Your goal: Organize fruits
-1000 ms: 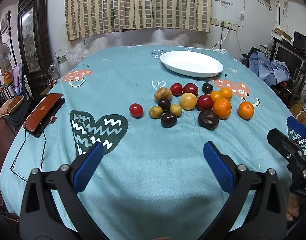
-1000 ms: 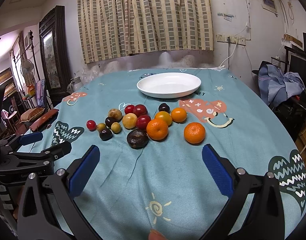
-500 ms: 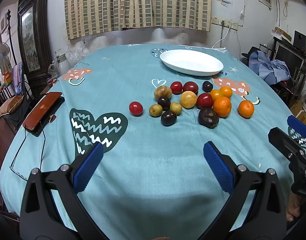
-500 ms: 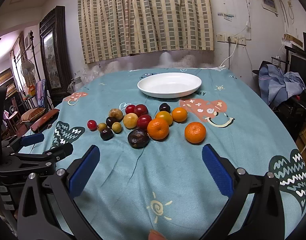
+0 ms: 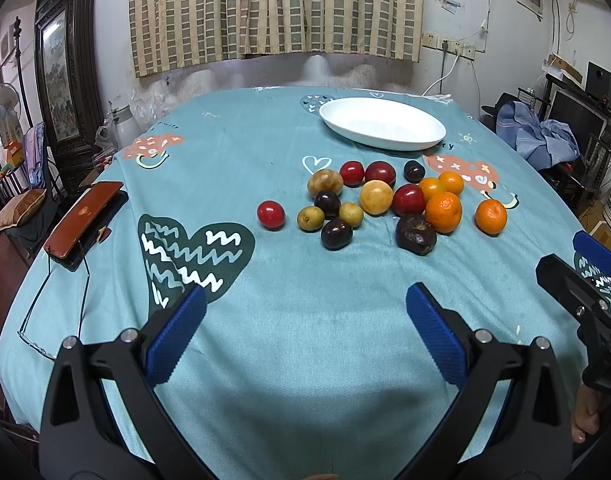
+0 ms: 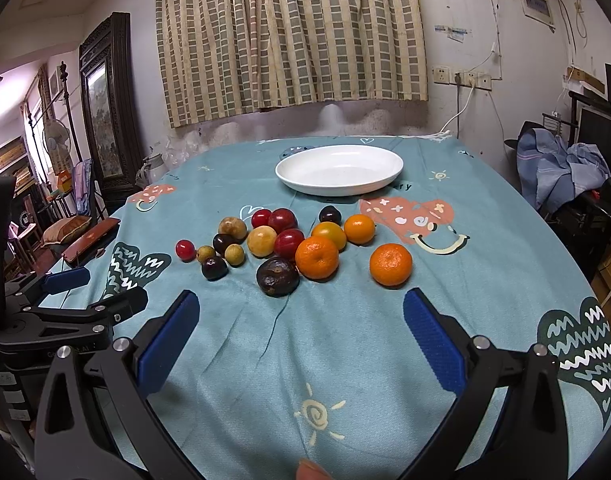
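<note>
Several fruits lie in a loose cluster mid-table: oranges (image 5: 444,212) (image 6: 390,264), red plums (image 5: 408,200), dark plums (image 5: 336,233), a wrinkled dark passion fruit (image 6: 277,276), yellow-brown fruits (image 5: 376,198) and a lone red fruit (image 5: 271,215) at the left. Behind them sits an empty white oval plate (image 5: 425,141) (image 6: 297,178). My left gripper (image 5: 303,324) is open near the table's front edge, well short of the fruit. My right gripper (image 6: 299,326) is open too, just short of the passion fruit. Both hold nothing.
The table carries a teal tablecloth (image 5: 225,152) with heart and mushroom prints. A brown leather case (image 5: 83,218) and wire-rimmed glasses (image 5: 53,316) lie at the table's left edge. Checked curtains hang behind; clothes and electronics crowd the right side.
Both views have crept slightly closer to the fruit. Both grippers stay open and no fruit has moved.
</note>
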`<state>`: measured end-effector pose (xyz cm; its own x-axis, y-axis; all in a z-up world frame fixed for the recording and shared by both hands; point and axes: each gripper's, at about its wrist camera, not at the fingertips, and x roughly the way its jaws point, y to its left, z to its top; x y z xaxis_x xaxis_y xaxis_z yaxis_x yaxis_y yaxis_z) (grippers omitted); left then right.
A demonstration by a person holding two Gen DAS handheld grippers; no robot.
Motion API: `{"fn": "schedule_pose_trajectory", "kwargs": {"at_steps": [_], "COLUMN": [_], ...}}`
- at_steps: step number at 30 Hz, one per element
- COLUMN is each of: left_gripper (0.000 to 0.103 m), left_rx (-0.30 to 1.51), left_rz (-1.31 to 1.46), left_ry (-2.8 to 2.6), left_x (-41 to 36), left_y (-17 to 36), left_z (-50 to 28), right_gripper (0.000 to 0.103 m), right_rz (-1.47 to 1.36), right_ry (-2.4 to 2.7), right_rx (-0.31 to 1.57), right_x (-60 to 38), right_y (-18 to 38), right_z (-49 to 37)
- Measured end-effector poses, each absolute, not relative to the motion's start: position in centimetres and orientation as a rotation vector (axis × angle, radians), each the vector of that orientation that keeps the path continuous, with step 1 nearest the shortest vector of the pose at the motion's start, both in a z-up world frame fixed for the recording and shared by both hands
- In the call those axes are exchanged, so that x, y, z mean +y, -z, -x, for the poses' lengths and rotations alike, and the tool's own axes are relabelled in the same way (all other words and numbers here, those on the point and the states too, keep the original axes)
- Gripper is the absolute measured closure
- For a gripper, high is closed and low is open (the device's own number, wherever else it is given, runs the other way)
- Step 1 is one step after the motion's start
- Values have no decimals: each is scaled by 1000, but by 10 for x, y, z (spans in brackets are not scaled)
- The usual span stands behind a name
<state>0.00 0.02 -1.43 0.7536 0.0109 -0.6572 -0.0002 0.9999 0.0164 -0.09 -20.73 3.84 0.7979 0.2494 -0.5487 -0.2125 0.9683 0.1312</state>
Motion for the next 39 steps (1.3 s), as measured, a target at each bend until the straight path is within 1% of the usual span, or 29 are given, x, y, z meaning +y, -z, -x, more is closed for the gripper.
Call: {"fn": "schedule_pose_trajectory", "kwargs": {"at_steps": [22, 31, 35, 39], "left_gripper": [2, 2, 2, 2], "left_rx": [730, 732, 755, 781], "left_rz": [-11, -13, -14, -12], "left_ry": [0, 74, 70, 110], "left_x": [-1, 8, 27, 38], "left_y": [18, 21, 23, 23], "left_z": [1, -3, -16, -40], "right_gripper": [1, 1, 1, 1], "right_rz": [-75, -88, -11, 8], "right_ry": [-251, -336, -352, -356], "right_rx": [605, 671, 696, 684], "right_x": [-195, -204, -202, -211], "right_y": [-36, -27, -27, -34], "right_z": [3, -8, -13, -22]}}
